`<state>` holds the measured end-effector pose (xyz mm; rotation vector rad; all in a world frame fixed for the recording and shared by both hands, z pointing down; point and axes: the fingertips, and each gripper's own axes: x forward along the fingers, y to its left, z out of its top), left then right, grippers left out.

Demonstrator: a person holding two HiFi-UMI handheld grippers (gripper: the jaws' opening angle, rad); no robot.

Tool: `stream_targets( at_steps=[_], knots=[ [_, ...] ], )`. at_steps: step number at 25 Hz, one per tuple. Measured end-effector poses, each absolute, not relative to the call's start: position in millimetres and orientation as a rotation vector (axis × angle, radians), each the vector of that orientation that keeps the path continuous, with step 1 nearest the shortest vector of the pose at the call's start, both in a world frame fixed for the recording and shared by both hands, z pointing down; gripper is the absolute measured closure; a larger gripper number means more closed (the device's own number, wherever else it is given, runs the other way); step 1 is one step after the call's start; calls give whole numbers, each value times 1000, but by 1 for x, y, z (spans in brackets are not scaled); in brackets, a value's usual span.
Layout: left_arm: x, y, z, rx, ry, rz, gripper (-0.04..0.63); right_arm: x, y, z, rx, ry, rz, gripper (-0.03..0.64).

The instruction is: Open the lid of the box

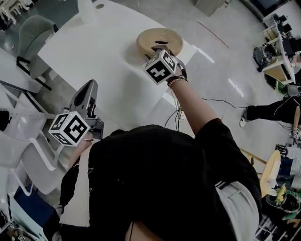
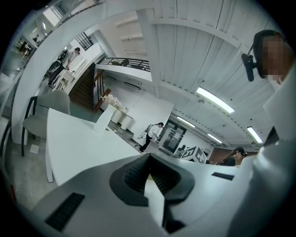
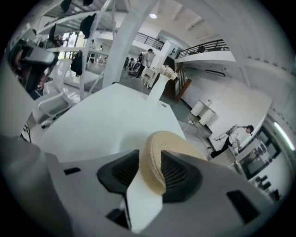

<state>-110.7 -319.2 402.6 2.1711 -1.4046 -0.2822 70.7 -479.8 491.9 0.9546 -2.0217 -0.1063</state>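
A round woven straw box (image 1: 157, 37) with its lid on sits near the far right edge of the white table (image 1: 94, 52). My right gripper (image 1: 164, 51) reaches down to the box's near side, mostly hidden behind its marker cube. In the right gripper view the box's rim (image 3: 152, 157) stands between the jaws of the right gripper (image 3: 150, 162), which are spread wide around it; a thin gap shows at the left pad. My left gripper (image 1: 89, 92) hovers low by the table's near left edge, away from the box. Its tips (image 2: 149, 162) meet, with nothing between them.
A white vase (image 1: 87, 9) stands at the table's far end. A grey chair (image 1: 35, 37) and white chairs (image 1: 28, 155) line the left side. A person (image 1: 273, 110) and a cable on the floor lie to the right.
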Motion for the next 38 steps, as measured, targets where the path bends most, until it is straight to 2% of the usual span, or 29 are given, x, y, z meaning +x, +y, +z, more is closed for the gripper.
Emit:
stream_targets(
  at_steps=[7, 15, 25, 38],
  knots=[
    [-108, -323, 401, 2166, -1408, -263, 586, 62, -492, 507, 874, -1954, -217, 456],
    [-113, -325, 407, 2145, -1425, -252, 586, 60, -505, 522, 884, -1984, -128, 446],
    [-115, -333, 403, 2149, -1447, -263, 586, 62, -511, 528, 872, -1967, -199, 475],
    [-120, -334, 401, 2143, -1470, -291, 586, 62, -505, 520, 840, -1993, -82, 494]
  ],
)
